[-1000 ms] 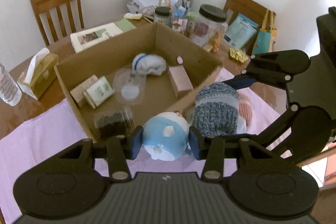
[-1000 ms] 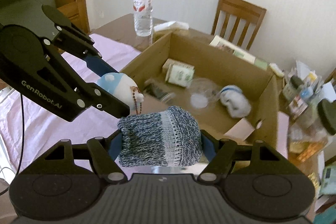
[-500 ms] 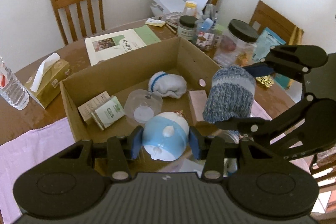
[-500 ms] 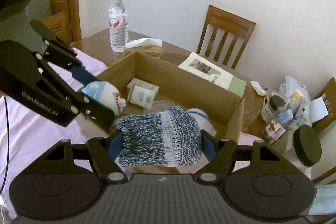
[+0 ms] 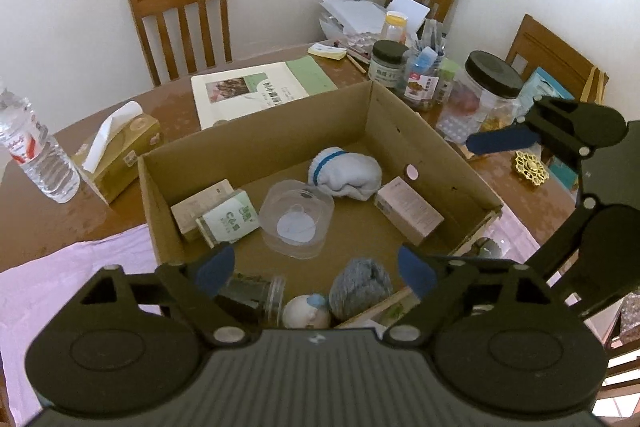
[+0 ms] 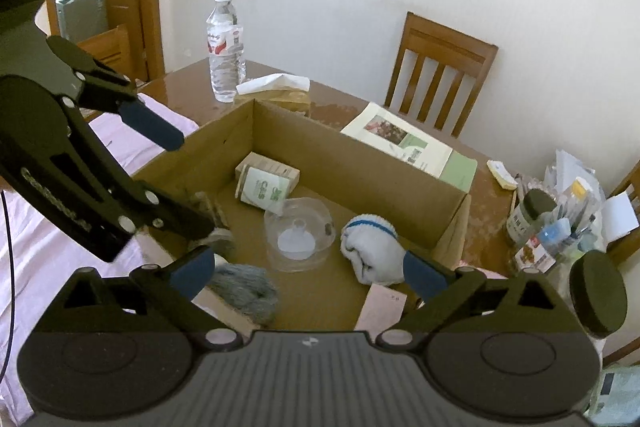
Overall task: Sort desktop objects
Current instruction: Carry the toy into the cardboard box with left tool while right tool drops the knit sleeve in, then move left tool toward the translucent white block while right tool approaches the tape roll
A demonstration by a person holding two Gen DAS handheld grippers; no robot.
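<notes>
Both grippers, left (image 5: 316, 269) and right (image 6: 308, 273), have just been opening, jaws apart and empty; grey knit roll (image 5: 360, 287) and blue-white toy (image 5: 306, 311) are lying in the cardboard box (image 5: 256, 143), near side.

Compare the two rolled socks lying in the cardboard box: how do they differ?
The grey knit sock is mottled blue-grey all over; the white sock is plain white with a blue band near its cuff. The grey one lies by the near wall of the cardboard box, beside a small white and blue toy; the white one lies toward the far side. Both are rolled bundles resting loose on the box floor.

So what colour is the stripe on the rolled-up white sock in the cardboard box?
Blue. The rolled-up white sock shows its stripe best in the left wrist view.
</notes>
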